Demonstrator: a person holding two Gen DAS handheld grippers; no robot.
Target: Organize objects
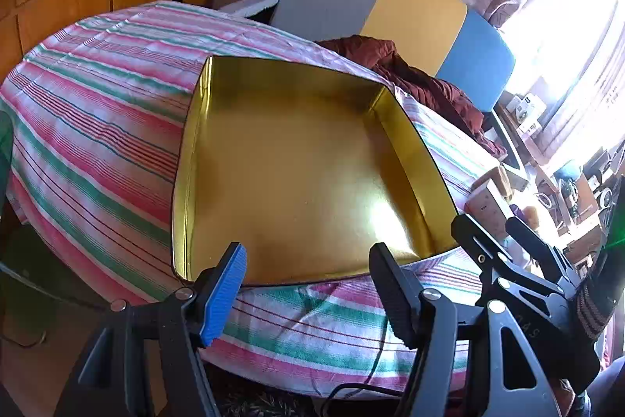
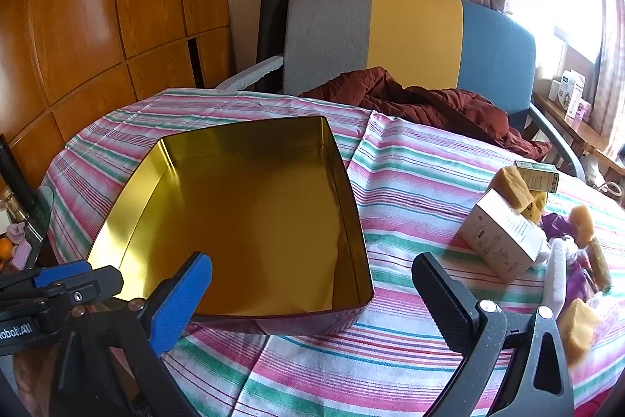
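An empty gold-lined tin box (image 1: 297,182) sits open on the striped tablecloth (image 1: 97,127); it also shows in the right wrist view (image 2: 250,221). My left gripper (image 1: 308,284) is open and empty just in front of the box's near wall. My right gripper (image 2: 312,296) is open and empty over the box's near right corner; it also shows in the left wrist view (image 1: 492,233). To the right lie a white carton (image 2: 504,237), yellow sponges (image 2: 515,188), a small green-printed box (image 2: 537,176) and purple and white items (image 2: 562,253).
A chair with grey, yellow and blue back (image 2: 410,38) stands behind the table with a dark red garment (image 2: 422,104) on it. Wooden cabinets (image 2: 97,18) fill the left. A shelf with small boxes (image 2: 570,96) runs under the bright window.
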